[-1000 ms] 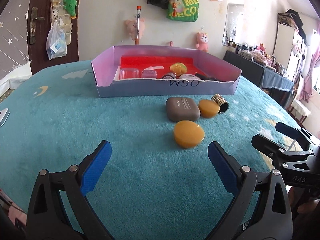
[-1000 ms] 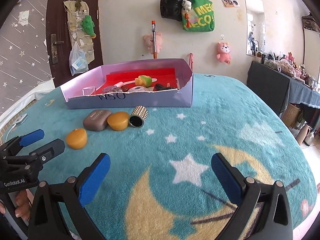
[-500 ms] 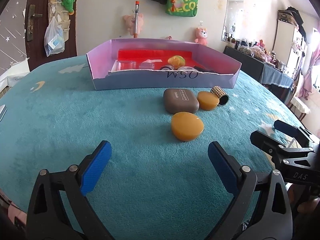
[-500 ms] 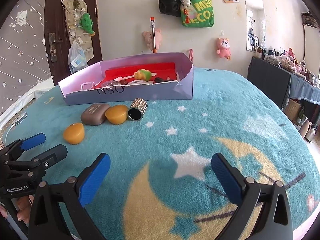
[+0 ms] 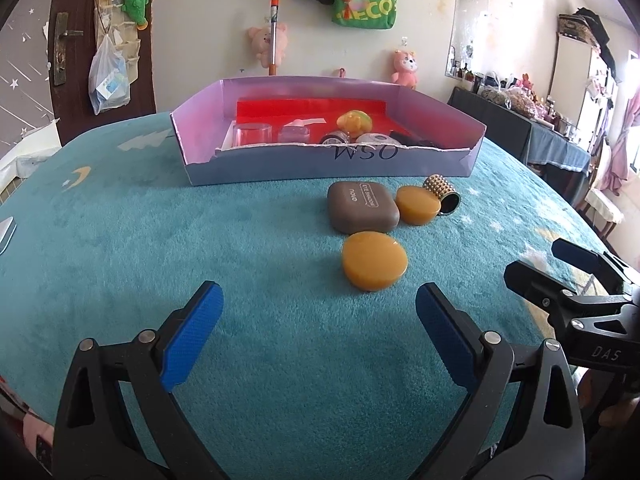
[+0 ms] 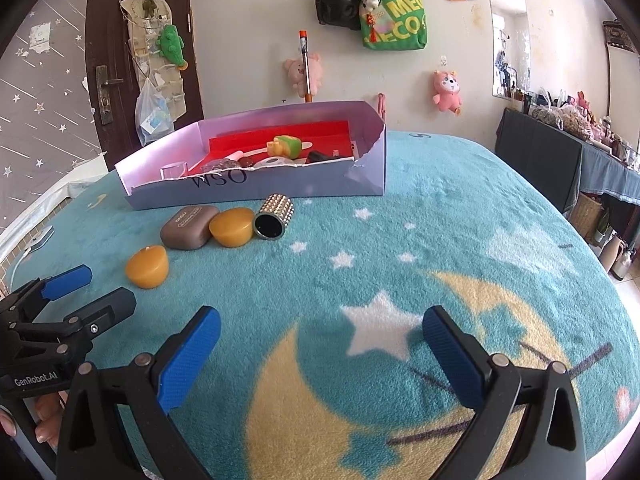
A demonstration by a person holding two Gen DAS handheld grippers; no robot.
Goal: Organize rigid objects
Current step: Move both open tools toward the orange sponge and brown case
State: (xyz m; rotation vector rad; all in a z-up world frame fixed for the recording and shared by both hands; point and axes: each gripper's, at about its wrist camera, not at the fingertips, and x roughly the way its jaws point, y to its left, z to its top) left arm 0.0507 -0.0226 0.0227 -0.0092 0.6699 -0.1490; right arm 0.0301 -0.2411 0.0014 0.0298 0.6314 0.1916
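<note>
Left hand-held gripper (image 5: pixel 318 322): jaws spread, empty, now closer to the near yellow candle (image 5: pixel 375 260) than a second ago and roughly lined up with it. Right hand-held gripper (image 6: pixel 320 340): spread, empty, low over the teal bed cover (image 6: pixel 420 240), well right of the items. Case (image 5: pixel 362 207), second candle (image 5: pixel 417 205) and studded cylinder (image 5: pixel 442 194) lie just before the box (image 5: pixel 328 168); likely the near candle goes first.
</note>
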